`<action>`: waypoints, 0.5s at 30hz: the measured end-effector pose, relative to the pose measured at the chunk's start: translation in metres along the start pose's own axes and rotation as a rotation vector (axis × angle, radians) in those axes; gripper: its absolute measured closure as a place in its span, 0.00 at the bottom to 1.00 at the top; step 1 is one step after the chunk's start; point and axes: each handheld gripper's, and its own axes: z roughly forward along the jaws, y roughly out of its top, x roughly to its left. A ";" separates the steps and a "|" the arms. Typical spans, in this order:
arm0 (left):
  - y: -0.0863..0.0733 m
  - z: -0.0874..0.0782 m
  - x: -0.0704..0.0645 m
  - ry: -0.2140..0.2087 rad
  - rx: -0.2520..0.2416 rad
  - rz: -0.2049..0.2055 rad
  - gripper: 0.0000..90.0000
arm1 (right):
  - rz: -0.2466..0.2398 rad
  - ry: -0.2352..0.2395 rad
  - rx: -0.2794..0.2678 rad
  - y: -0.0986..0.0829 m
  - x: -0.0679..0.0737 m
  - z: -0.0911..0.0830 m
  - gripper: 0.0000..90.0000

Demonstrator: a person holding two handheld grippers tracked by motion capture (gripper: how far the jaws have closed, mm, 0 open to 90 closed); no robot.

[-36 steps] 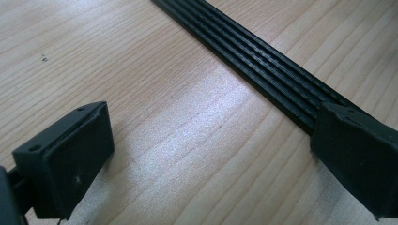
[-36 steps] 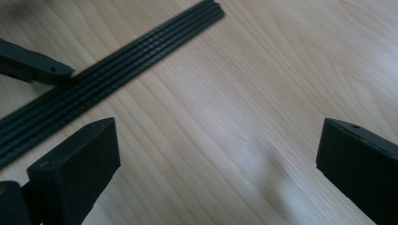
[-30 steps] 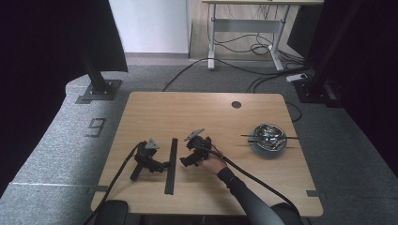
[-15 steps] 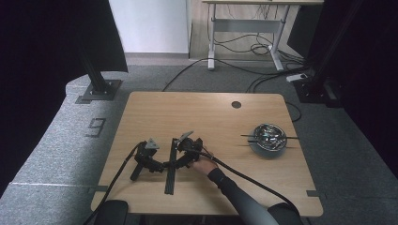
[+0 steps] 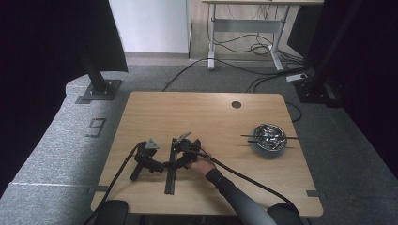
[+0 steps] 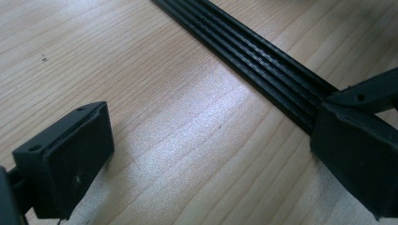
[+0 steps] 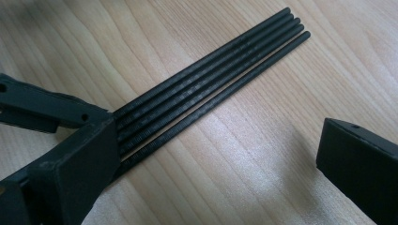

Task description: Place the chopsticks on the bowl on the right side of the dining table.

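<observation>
Thing in hand: a bundle of thin black rods (image 7: 206, 79) lay flat on the wooden surface (image 5: 206, 112), side by side and touching, one rod slightly apart from the rest.
Right tool (image 5: 180, 152): its jaws stood spread wide, pinching nothing; the rods ran out from just beside its near jaw, with bare surface between the jaws.
Left tool (image 5: 149, 160): its jaws also stood spread and held nothing; it rested on the surface with the rods passing just beside its far jaw.
Hand: a sleeved hand (image 5: 202, 165) gripped the right tool from behind.
Farther off: a metal bowl (image 5: 267, 137) with sticks across it sat well beyond the right tool.
Handling, as judged: the rods looked light, stiff and slender, with a fine ribbed texture that should give some bite; loose and round, they would likely roll or fan apart.
Where to take hold, as judged: near the middle of the bundle, jaws straddling all rods across their width, so neither end droops.
Risk, as judged: the stray rod could slip out of a pinch.
</observation>
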 end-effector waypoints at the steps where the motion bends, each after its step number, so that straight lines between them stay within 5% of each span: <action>1: 0.000 0.000 0.000 0.000 0.000 0.000 0.00 | 0.004 -0.001 0.001 0.000 0.000 0.001 0.00; 15: 0.000 0.000 0.000 0.000 0.001 0.001 0.00 | 0.008 -0.019 0.027 -0.005 -0.009 -0.001 0.00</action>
